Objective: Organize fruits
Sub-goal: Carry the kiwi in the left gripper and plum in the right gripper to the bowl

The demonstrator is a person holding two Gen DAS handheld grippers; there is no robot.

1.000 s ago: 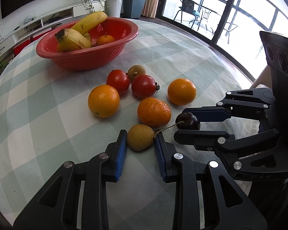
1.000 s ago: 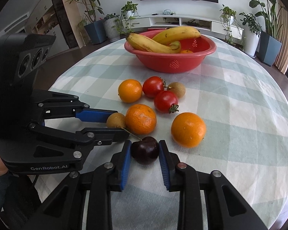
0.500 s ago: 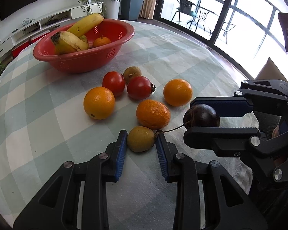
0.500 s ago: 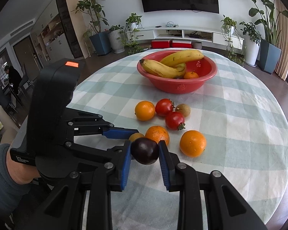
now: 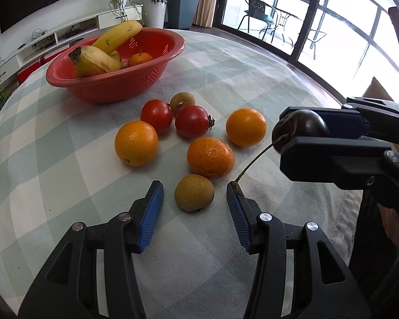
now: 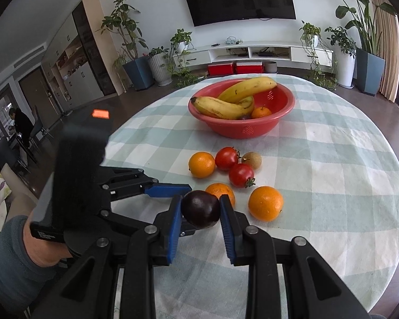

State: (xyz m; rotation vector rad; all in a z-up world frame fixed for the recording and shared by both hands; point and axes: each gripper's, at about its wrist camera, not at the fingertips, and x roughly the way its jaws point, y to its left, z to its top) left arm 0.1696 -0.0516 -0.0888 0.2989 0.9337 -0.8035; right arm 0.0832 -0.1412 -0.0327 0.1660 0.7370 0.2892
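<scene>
Left wrist view: the left gripper (image 5: 194, 196) points down at a round table under a green and white checked tablecloth (image 5: 66, 164). Its blue-padded jaws are opening, and a small brown fruit (image 5: 194, 192) lies on the cloth between them, touched by neither pad. A second ago the pads sat close against this fruit; now a clear gap shows on each side. To the right, the right gripper (image 5: 303, 130) is clamped on a dark plum (image 5: 300, 129), held clear of the cloth, higher than a second ago. The plum's thin stem (image 5: 255, 159) trails down to the tip of the left gripper's right finger. Beyond lie three oranges (image 5: 211, 157), two tomatoes (image 5: 192, 121) and another brown fruit, loosely grouped near the middle of the table. A red bowl (image 5: 119, 79) toward the far left edge holds bananas (image 5: 98, 59) and a small orange. Large windows and balcony chairs fill the far right.

Right wrist view: the right gripper (image 6: 200, 210) pinches the dark plum (image 6: 200, 208) between its blue pads, above the near edge of the table. The left gripper (image 6: 170, 190) reaches in from the left, held by a hand (image 6: 40, 242) in a grey sleeve. The red bowl (image 6: 252, 130) sits near the far edge. Behind it are a wall television, a low white shelf unit and potted plants.
</scene>
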